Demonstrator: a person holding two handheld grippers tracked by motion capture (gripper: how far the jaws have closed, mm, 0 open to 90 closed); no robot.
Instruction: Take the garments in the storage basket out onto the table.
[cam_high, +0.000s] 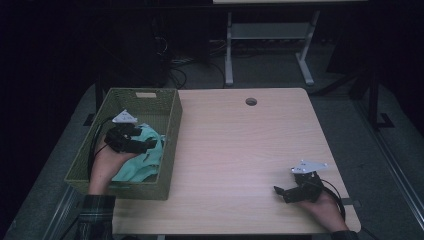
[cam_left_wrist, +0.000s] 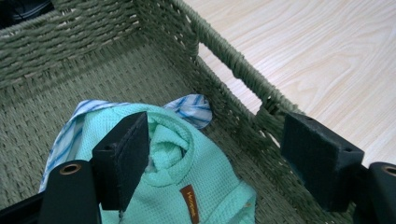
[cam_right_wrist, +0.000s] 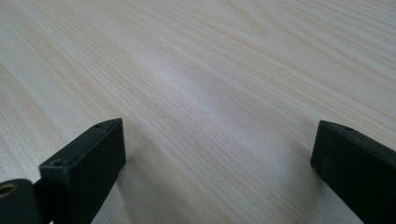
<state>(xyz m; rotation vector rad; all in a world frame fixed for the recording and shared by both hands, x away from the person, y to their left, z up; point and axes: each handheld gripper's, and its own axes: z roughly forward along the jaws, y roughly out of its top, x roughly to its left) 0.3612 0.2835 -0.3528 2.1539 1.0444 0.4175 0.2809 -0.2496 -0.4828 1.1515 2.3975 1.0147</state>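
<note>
Striped cloth (cam_left_wrist: 190, 106) mostly hidden under mint garment (cam_left_wrist: 187, 186)

The woven basket (cam_high: 170, 125) at the left was olive green. In it lay a mint-green waffle-textured cloth (cam_left_wrist: 196, 186) with a small brown tag (cam_left_wrist: 189, 210) — and beneath it a blue-and-white striped cloth (cam_left_wrist: 191, 108). The table (cam_high: 240, 150) was pale wood-grain — both grippers' jaws black.

The left claw (cam_high: 145, 145) sits at the left of the high view, its forearm in a plaid sleeve coming up from the bottom edge, and its jaws stand wide apart — nothing pressed between the pads (cam_left_wrist: 126, 156). The right claw (cam_high: 280, 192) lies low at the right, held in the hand (cam_high: 322, 202), pointing leftward — its jaws also stand wide apart.
</note>
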